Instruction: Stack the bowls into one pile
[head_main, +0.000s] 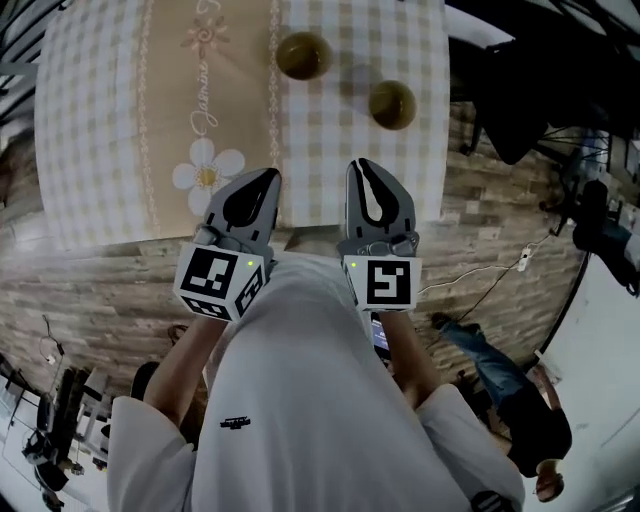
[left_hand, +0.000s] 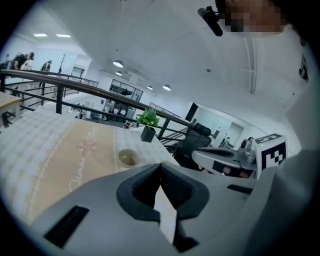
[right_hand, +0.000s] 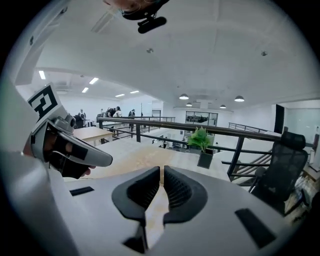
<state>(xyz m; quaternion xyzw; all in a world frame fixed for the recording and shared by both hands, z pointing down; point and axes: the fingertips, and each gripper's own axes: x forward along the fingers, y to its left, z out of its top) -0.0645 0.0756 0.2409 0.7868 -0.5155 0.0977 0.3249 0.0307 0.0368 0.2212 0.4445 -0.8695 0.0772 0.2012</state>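
Hovering at table (head_main: 100, 150) edge | L gripper (head_main: 268, 182), R gripper (head_main: 365, 170): jaws together, empty | L bowl (head_main: 303, 55), R bowl (head_main: 392, 104) apart on it, ahead; prob. light, stiff, slick, breakable; pinch rim

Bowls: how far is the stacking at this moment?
Done: nothing yet; the left bowl and the right bowl stand apart on the tablecloth. In hand: nothing; the left gripper and the right gripper are shut and empty, short of both bowls. Left: lift one bowl and set it in the other.
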